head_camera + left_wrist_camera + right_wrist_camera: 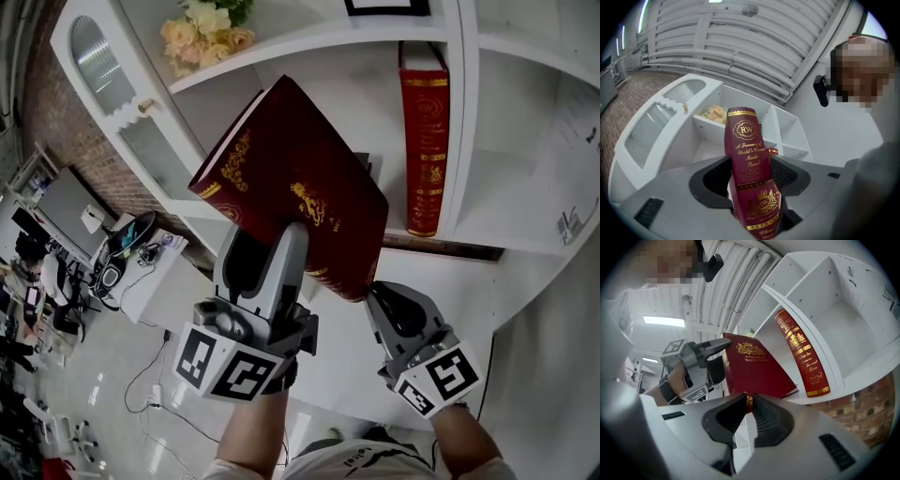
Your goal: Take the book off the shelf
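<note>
A dark red book with gold print hangs tilted in front of the white shelf, clear of its boards. My left gripper is shut on its lower part; in the left gripper view the spine stands upright between the jaws of that gripper. My right gripper sits just under the book's lower right corner. In the right gripper view, the right gripper has its jaws almost together, with the corner of the book at the tips. Whether they pinch it is unclear.
A second red book stands upright in the shelf compartment against the divider. A bunch of pale flowers lies on the shelf above. A white cabinet door is at the left. Far below on the left are desks and cables.
</note>
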Demonstrator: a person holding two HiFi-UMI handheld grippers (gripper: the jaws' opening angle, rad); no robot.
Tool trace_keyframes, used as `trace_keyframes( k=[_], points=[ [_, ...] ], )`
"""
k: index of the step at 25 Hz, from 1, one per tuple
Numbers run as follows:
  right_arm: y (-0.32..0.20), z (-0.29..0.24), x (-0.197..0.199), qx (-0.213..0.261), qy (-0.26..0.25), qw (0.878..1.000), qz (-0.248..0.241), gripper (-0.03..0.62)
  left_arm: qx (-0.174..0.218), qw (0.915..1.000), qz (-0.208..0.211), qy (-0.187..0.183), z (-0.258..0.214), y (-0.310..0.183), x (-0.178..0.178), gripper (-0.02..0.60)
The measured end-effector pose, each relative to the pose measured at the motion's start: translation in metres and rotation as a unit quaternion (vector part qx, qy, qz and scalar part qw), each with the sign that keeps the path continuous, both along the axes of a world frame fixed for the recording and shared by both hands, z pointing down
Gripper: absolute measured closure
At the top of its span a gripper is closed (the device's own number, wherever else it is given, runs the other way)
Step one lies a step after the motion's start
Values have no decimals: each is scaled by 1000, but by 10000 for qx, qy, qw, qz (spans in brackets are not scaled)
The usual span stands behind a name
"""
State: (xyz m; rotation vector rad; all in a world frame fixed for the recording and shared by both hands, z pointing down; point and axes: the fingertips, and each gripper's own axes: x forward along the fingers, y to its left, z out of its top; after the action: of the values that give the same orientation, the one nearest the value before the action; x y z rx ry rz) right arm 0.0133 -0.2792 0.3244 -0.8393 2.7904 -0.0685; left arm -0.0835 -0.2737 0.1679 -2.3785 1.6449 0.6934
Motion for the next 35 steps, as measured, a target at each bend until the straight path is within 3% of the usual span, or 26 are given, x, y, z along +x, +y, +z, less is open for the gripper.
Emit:
trace_keyframes(
  k=[7,11,23,35],
  points=[
    [37,4,-24,26,196,9998,98,574,73,9997,191,108,4,45,-25,319],
    [67,14,-48,-57,329,9993,144,573,-83,9991,369,189,18,69,-47,328],
    [158,24,-109,-90,539,9982,247,574,-361,9981,345,-365,52,150,-89,330],
    [194,19,-125,-43,556,9974,465,576,-504,9976,187,-445,76,193,-113,330]
  ],
)
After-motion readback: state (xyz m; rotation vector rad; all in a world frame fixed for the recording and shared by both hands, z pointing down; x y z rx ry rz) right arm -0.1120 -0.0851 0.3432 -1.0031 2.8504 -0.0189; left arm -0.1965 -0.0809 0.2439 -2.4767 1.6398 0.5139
